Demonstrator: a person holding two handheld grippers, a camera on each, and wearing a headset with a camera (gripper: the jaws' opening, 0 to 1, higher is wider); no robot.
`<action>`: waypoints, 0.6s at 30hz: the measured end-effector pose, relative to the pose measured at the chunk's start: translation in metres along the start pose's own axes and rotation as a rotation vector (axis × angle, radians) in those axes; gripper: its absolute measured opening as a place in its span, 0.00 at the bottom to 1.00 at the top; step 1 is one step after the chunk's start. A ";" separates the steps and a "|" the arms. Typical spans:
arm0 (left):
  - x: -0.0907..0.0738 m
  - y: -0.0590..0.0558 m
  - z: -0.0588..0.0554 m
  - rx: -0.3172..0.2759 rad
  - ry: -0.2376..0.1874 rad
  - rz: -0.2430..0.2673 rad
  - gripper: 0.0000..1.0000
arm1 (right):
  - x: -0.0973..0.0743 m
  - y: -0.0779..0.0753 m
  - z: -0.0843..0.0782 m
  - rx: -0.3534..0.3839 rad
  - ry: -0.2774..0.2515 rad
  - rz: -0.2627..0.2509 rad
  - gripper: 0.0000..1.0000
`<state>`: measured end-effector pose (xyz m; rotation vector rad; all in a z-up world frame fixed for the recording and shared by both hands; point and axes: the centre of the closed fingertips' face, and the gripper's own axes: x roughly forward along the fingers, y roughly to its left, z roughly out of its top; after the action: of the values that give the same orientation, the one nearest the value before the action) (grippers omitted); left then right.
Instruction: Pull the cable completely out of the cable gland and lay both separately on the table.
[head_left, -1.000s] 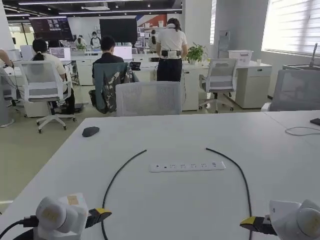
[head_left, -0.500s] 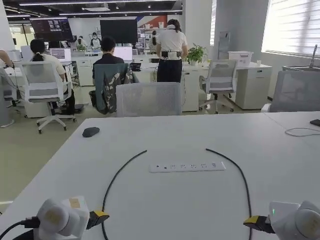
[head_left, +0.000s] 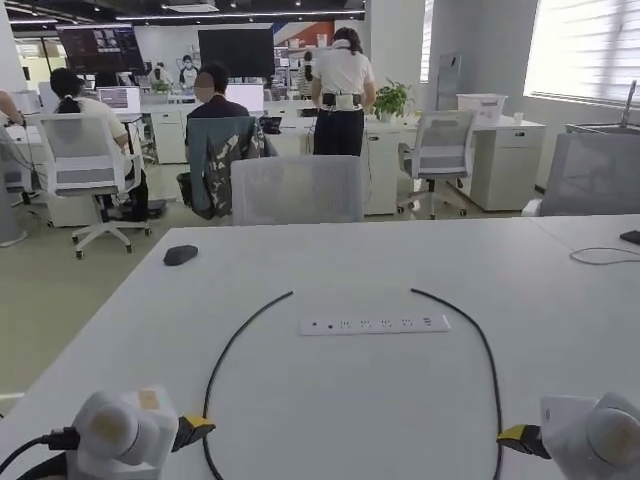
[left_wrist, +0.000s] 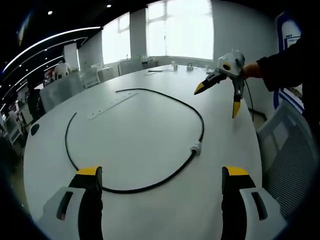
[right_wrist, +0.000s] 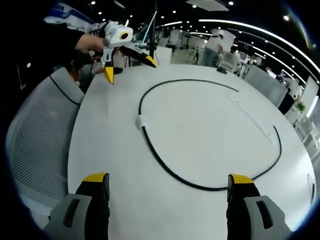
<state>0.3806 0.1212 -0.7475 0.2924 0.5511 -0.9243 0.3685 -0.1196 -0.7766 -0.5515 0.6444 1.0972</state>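
Left gripper view: right hand-held gripper (left_wrist: 217, 102) hovers, splayed.

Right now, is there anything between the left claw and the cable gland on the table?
Nothing visible does: between the open left claw and the cable gland there is only bare table and the cable itself.

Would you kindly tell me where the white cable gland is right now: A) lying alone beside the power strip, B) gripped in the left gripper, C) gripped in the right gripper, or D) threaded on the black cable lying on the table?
D: the cable gland sits on the cable on the table, while the left gripper and right gripper are open and apart from it.
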 end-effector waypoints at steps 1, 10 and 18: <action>0.001 -0.002 -0.001 -0.017 0.001 -0.010 1.00 | 0.000 0.000 0.001 0.005 -0.002 0.001 0.99; 0.004 -0.002 -0.014 0.006 0.044 -0.012 1.00 | 0.001 -0.003 0.003 -0.004 -0.011 -0.005 0.99; -0.002 -0.001 -0.011 0.005 0.035 -0.020 1.00 | 0.007 0.002 0.006 -0.005 -0.008 0.013 0.99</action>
<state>0.3753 0.1267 -0.7558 0.3081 0.5849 -0.9417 0.3696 -0.1105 -0.7778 -0.5473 0.6394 1.1133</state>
